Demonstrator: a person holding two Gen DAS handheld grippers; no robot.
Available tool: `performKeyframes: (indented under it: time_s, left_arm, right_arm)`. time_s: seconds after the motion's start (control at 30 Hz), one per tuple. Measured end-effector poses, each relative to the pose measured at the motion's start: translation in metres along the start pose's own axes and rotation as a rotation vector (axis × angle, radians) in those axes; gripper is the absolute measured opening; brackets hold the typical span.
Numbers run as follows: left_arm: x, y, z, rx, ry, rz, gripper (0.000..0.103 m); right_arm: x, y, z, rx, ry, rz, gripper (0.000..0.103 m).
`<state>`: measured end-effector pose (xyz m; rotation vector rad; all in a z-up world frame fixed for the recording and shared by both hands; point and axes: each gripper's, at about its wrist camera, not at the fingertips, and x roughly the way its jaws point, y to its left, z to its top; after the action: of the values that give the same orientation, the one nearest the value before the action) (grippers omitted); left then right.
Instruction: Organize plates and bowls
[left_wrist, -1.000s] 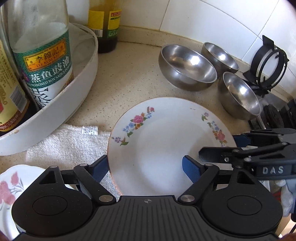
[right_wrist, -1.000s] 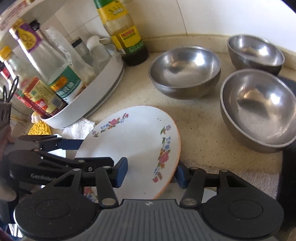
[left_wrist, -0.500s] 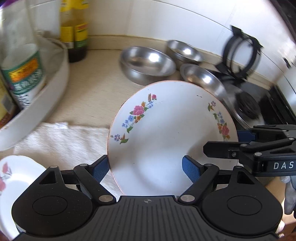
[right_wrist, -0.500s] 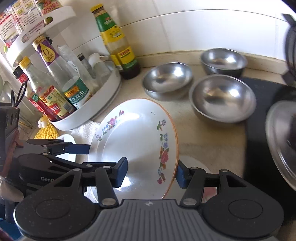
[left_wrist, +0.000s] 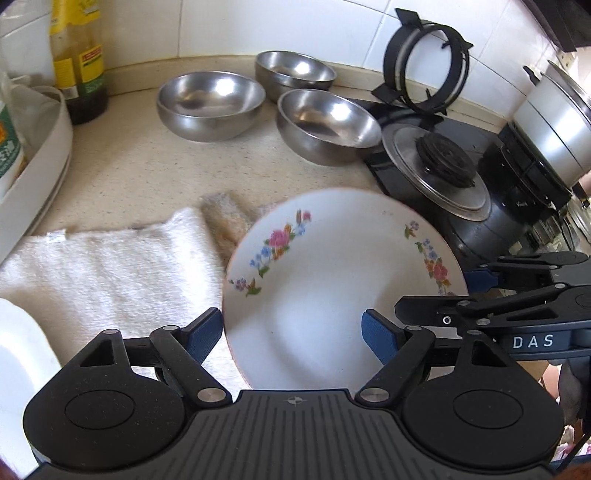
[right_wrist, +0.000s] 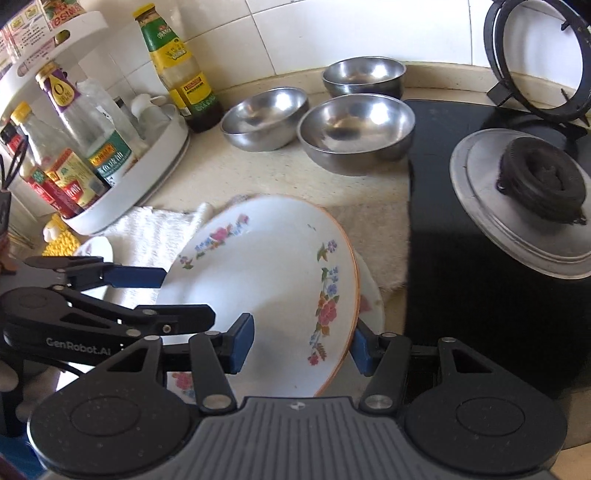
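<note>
One plate (left_wrist: 332, 295) between both jaws

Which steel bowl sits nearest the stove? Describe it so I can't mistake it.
Start at the black stove on the right. Three steel bowls cluster on the beige counter beside it. Yours is the front bowl, touching the stove's edge, nearest the camera; the other two sit behind and leftward.

Glossy plate (left_wrist: 332, 295), shiny metal bowls (left_wrist: 210, 99), terry towel (left_wrist: 110, 273)

Speckled beige counter (left_wrist: 122, 166) under three steel bowls (left_wrist: 210, 103), white towel (left_wrist: 110, 266), bottle tray (right_wrist: 147, 177).
</note>
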<state>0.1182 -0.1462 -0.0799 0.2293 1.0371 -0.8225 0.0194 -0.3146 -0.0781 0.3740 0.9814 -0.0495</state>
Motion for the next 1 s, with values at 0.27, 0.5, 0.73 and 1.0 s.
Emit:
performKeyframes:
  time_s: [0.27,0.5,0.73,1.0]
  left_arm:
    - [-0.036,0.017,0.011,-0.078,-0.117,0.06,0.086]
    - [-0.086,0.057,-0.005,-0.238,-0.204,0.234,0.09]
    - [-0.127,0.107,-0.052,-0.451,-0.207,0.42,0.091]
    - [-0.145,0.162,-0.1,-0.584,-0.172,0.48,0.091]
  right_arm:
    - [-0.031,-0.01,0.014,-0.072,-0.138,-0.1,0.068]
    - [-0.012,0.028,0.038,-0.193,-0.147,0.066,0.069]
    - [0.033,0.108,0.048,-0.362,-0.052,0.282,0.069]
    - [0.07,0.173,0.034,-0.434,0.043,0.363,0.069]
